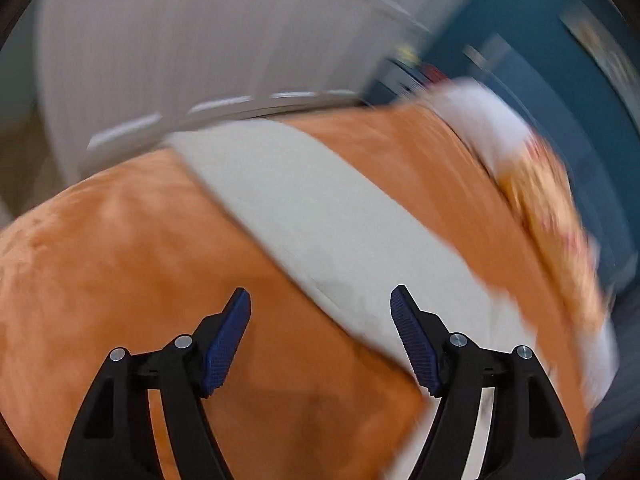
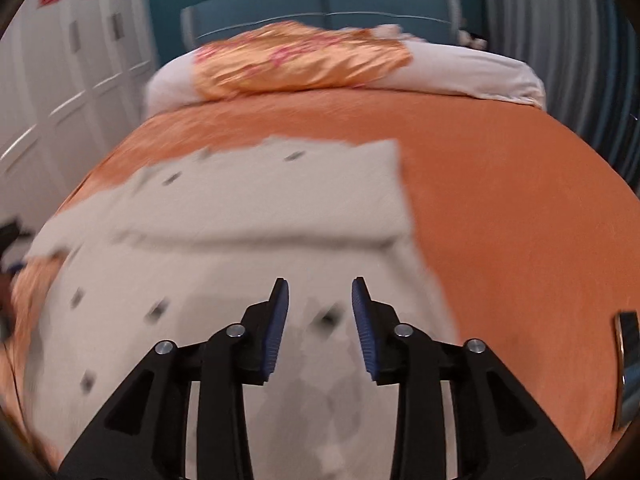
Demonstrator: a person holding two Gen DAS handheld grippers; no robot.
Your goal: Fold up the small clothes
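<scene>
- Nearest the lens in the left wrist view, the left claw stood wide apart, its blue ribbed pads gripping nothing and hanging just above the bed.
- Behind that claw, a pale grey-white garment lay flat on the orange bedspread, running as a slanted band from upper left to lower right, its near edge passing under the right-hand finger. Motion blur softened the whole view.
- Left of the bed stood white cupboard doors with long handles; to the right was a teal wall.
- At the far right edge of the bed lay a white pillow and a shiny orange patterned cloth.
- In the right wrist view, the right claw was only narrowly parted, with nothing between its pads, poised over the garment.
- Below it the same garment, whitish with small dark specks, lay partly folded on the bedspread, occupying the left and centre of the bed.
- Beyond it, at the head of the bed, the orange patterned cloth lay on the white pillow.
- Far right, a dark flat object lay at the bed's edge; I cannot tell what it was.
</scene>
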